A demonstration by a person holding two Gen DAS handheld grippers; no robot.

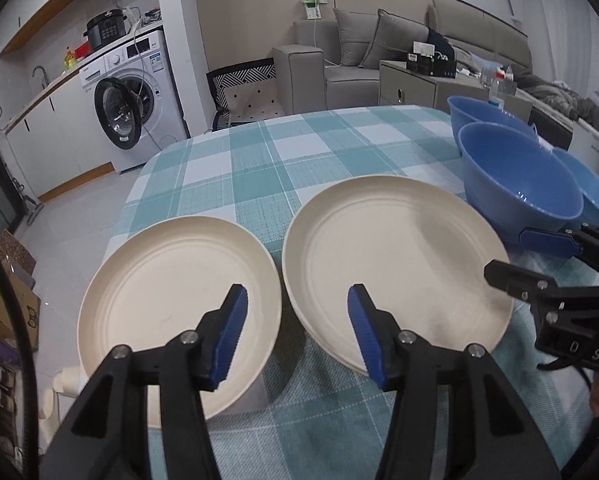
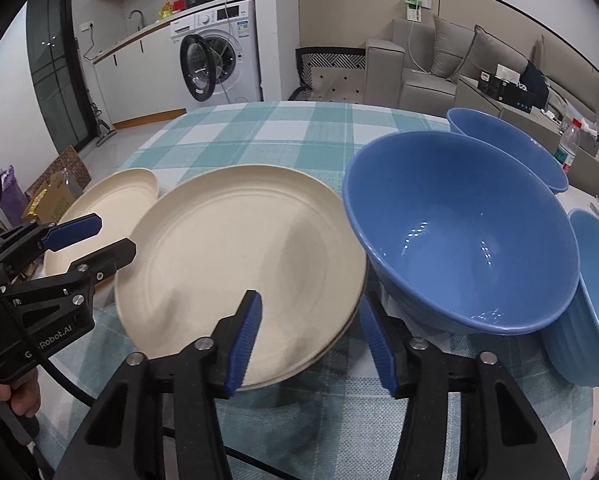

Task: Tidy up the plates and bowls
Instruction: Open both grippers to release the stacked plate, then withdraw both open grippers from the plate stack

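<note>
Two cream plate spots sit side by side on the checked tablecloth: a single left plate (image 1: 179, 304) (image 2: 99, 204) overhanging the table's left edge, and a right plate (image 1: 395, 264) (image 2: 243, 264) that seems to lie on another plate. Three blue bowls stand to the right: a near one (image 1: 515, 184) (image 2: 463, 232), a far one (image 1: 487, 114) (image 2: 507, 144), and a lighter one (image 2: 591, 300) at the far right. My left gripper (image 1: 297, 332) (image 2: 111, 236) is open above the gap between the plates. My right gripper (image 2: 309, 340) (image 1: 527, 256) is open at the right plate's near-right rim, beside the near bowl.
The table (image 1: 299, 148) has a teal checked cloth and a rounded far edge. Beyond it are a washing machine (image 1: 135, 100), a grey sofa (image 1: 359, 52) and a low cabinet (image 1: 419, 84). Cardboard boxes (image 1: 7, 292) lie on the floor at left. A water bottle (image 2: 569, 144) stands behind the bowls.
</note>
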